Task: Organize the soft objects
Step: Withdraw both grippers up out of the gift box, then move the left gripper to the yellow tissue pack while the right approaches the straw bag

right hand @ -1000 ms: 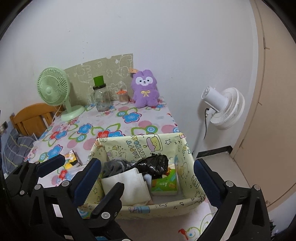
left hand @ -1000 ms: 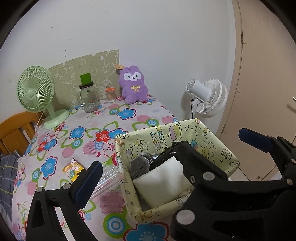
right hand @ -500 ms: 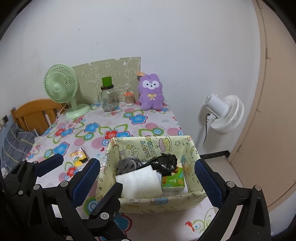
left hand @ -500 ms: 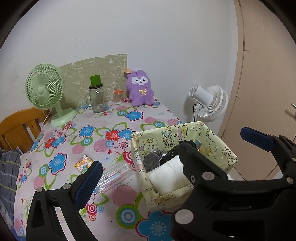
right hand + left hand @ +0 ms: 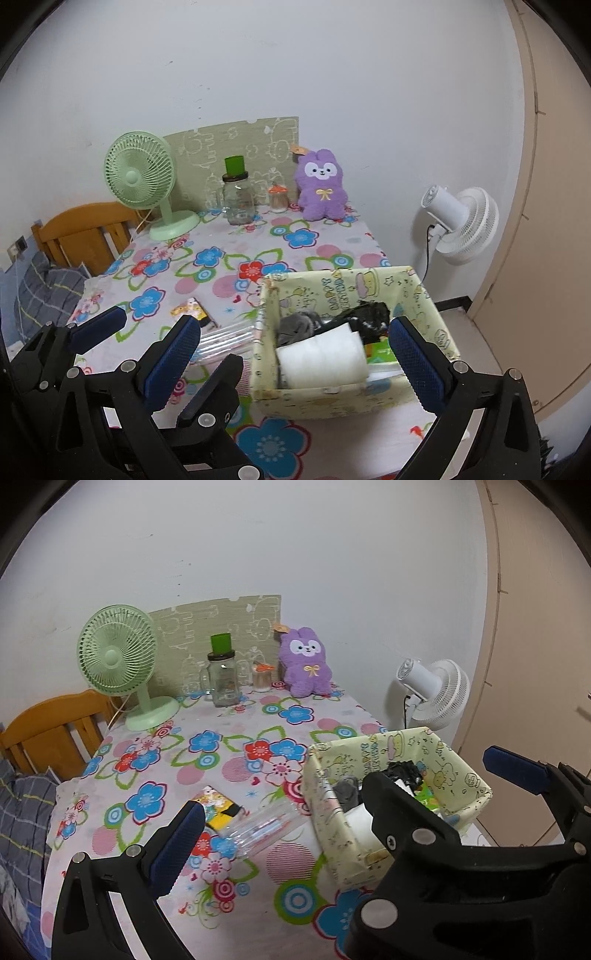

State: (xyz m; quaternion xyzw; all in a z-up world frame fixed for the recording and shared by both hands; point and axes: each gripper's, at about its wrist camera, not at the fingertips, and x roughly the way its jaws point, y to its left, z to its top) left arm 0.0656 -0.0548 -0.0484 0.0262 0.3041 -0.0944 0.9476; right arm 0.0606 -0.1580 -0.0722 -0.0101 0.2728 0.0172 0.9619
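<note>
A yellow cartoon-print box (image 5: 436, 325) (image 5: 332, 830) stands at the table's near right corner. It holds a white folded cloth (image 5: 325, 358), a grey cloth (image 5: 295, 325), a black bag (image 5: 365, 314) and a green packet (image 5: 380, 350). A purple plush bunny (image 5: 323, 184) (image 5: 306, 666) sits upright at the far edge by the wall. My right gripper (image 5: 295, 365) is open and empty, its fingers either side of the box. My left gripper (image 5: 343, 805) is open and empty, above the table left of the box; the right gripper's body blocks its lower right view.
On the floral tablecloth (image 5: 221, 746) are a green desk fan (image 5: 122, 664), a glass jar with green lid (image 5: 221, 679), a small toothpick jar (image 5: 262, 675), a clear pen case (image 5: 266, 827) and a yellow card packet (image 5: 218, 806). A white floor fan (image 5: 461, 221) and wooden chair (image 5: 85, 236) flank the table.
Both grippers have pulled back and up from the box, so more of the table shows. Both stay open and empty. The box and bunny have not moved.
</note>
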